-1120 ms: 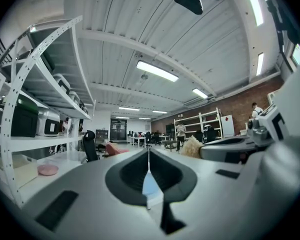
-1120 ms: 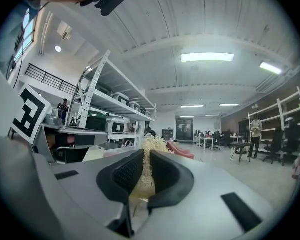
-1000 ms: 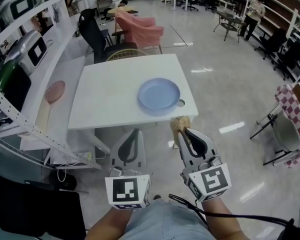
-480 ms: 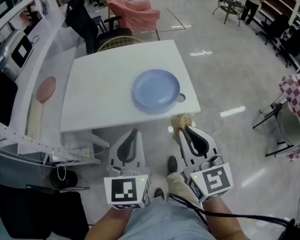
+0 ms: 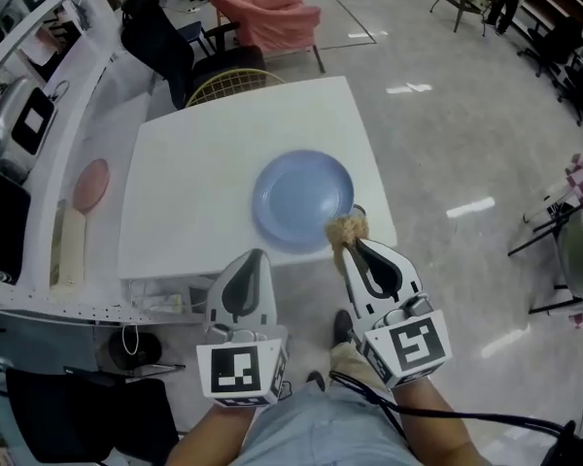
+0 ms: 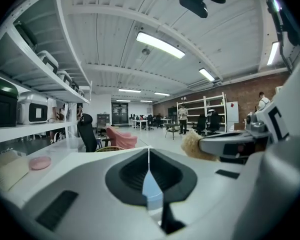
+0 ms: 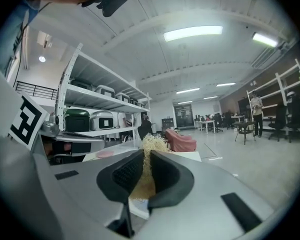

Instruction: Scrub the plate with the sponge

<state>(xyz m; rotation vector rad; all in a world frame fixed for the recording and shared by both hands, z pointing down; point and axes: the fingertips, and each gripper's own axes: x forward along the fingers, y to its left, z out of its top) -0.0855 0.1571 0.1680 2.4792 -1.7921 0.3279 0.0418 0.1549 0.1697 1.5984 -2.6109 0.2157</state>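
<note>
Right tongs (image 5: 347,248) clamp the sponge (image 5: 348,228) at the plate (image 5: 296,197) rim; left tongs (image 5: 256,257) closed, empty.

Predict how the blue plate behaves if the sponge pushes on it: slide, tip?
Likely slides: the plate lies loose on a smooth white table, nothing bracing it. Probably stiff; its rim looks even and shallow. It sits near the table's edge, so a hard push from the sponge at the rim might tip it.
</note>
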